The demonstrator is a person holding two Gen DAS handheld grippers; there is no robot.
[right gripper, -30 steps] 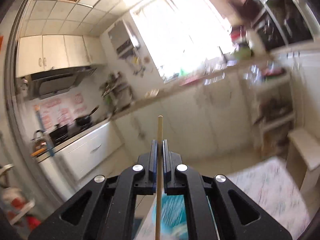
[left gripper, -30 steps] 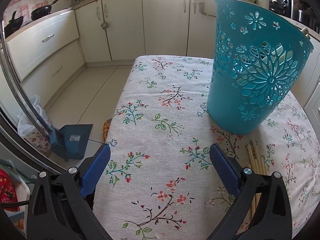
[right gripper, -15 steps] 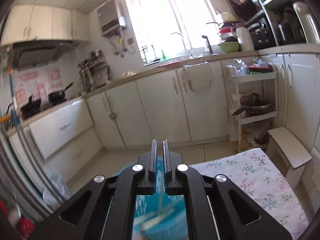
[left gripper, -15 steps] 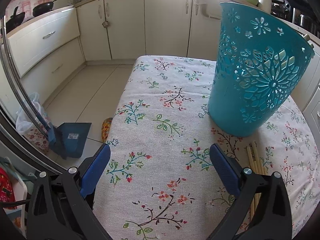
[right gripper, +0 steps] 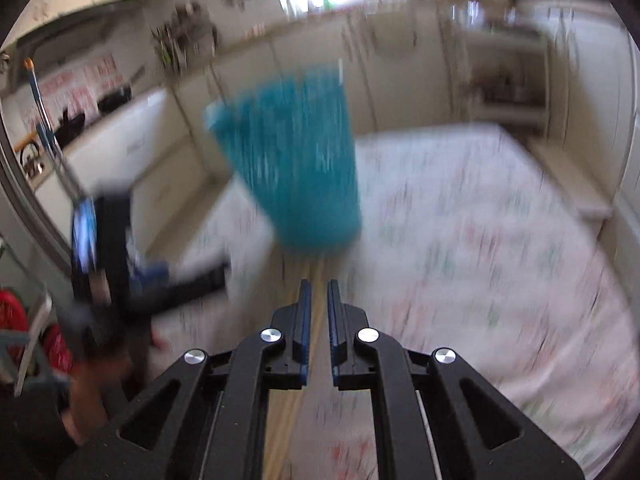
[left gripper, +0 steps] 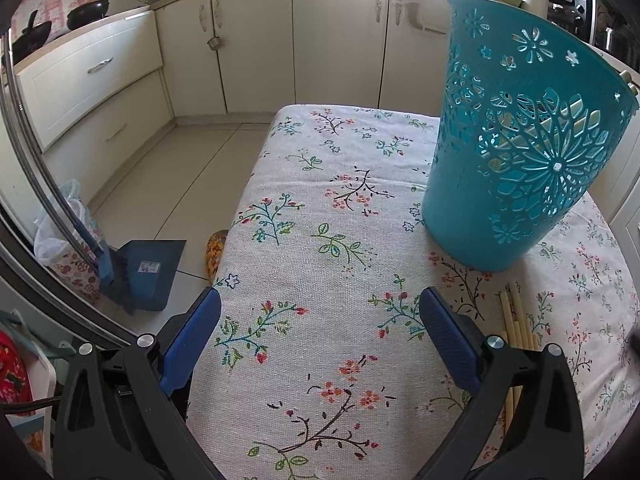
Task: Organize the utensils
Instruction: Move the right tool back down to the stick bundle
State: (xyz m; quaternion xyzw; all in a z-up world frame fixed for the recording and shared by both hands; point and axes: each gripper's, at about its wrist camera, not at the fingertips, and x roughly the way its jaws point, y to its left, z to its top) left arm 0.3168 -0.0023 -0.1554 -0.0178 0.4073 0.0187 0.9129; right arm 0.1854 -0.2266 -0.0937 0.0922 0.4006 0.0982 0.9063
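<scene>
A teal perforated basket point(left gripper: 524, 152) stands on the floral tablecloth point(left gripper: 320, 264), holding pale utensils seen through its holes. Several wooden chopsticks point(left gripper: 516, 324) lie on the cloth just in front of the basket, right of my left gripper. My left gripper point(left gripper: 320, 336) is open and empty, low over the cloth. The right wrist view is blurred: my right gripper point(right gripper: 318, 308) is slightly open and empty, above the chopsticks point(right gripper: 312, 280), pointing at the basket point(right gripper: 296, 160). The left gripper point(right gripper: 120, 264) shows there at the left.
The table's left edge point(left gripper: 236, 232) drops to a tiled floor with a blue dustpan point(left gripper: 144, 272). Cream cabinets point(left gripper: 336, 40) stand behind. A white shelf rack point(right gripper: 508, 80) stands at the back right.
The chopstick held by my right gripper went into the basket. The right gripper then swung down toward the chopsticks on the table and its jaws parted slightly. The left gripper barely moved.
</scene>
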